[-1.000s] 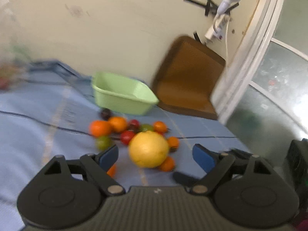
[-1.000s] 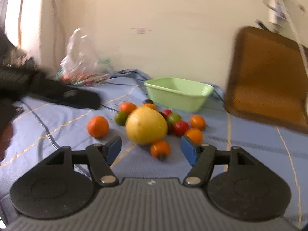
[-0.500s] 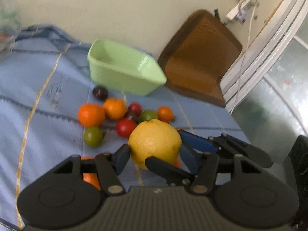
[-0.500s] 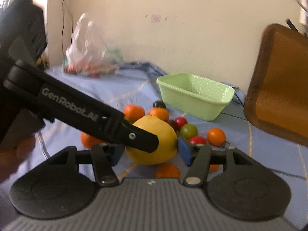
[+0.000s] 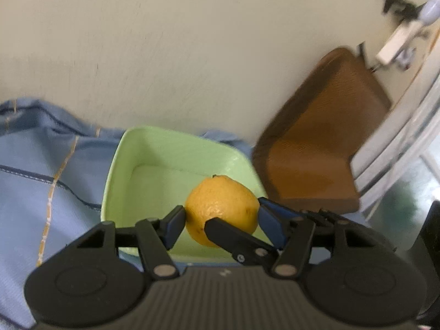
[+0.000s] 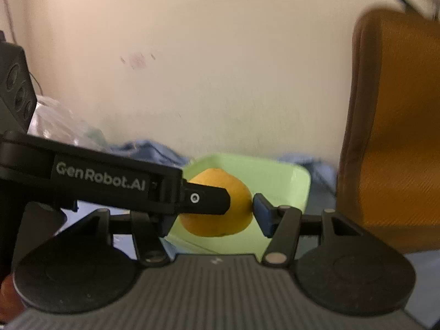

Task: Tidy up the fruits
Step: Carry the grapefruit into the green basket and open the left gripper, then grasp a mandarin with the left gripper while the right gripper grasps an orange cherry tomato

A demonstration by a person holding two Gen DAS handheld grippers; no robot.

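Note:
A large yellow citrus fruit (image 5: 220, 206) is held above the open light green basin (image 5: 143, 162). My left gripper (image 5: 220, 220) is shut on the fruit, its blue pads pressing both sides. My right gripper (image 6: 213, 209) is also shut on the same fruit (image 6: 236, 209), crossing the left one. A finger of the right gripper lies across the fruit in the left wrist view. The left gripper's arm marked GenRobot.AI (image 6: 104, 178) crosses the right wrist view. The basin (image 6: 275, 173) looks empty where visible. The other small fruits are out of view.
The basin stands on a blue cloth (image 5: 41, 170) close to a cream wall. A brown chair back (image 5: 324, 148) leans at the right, also seen in the right wrist view (image 6: 393, 123). A clear plastic bag (image 6: 60, 126) lies at the far left.
Both grippers closed on the yellow fruit, lifted it off the cloth and carried it forward over the green basin. The small fruits dropped out of view.

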